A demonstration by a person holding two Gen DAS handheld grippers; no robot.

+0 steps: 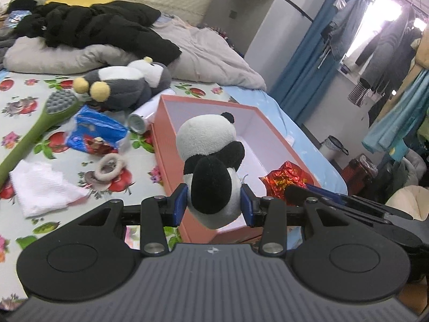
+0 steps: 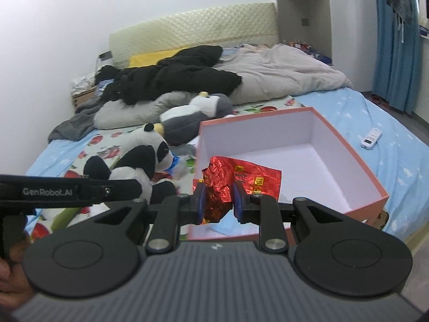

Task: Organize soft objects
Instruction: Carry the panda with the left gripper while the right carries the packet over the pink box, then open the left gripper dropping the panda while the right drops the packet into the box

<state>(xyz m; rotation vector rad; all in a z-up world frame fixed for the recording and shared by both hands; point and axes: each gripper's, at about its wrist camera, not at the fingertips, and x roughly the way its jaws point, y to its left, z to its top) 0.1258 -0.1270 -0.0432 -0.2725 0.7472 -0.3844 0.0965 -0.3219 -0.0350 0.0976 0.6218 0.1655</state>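
Left tool clamped on panda toy above pink box — right tool gripping red foil wrapper at box edge, on bed.

Plush panda upright over pink box — crumpled red foil bag alongside

So the bed has a light blue sheet plus a fruit-and-flower print cloth spread over it. Lying right on that: an open pink box, a grey penguin plush, a green long-handled brush, a blue snack bag, a white tissue, a hair tie, and a white remote off on the blue sheet.
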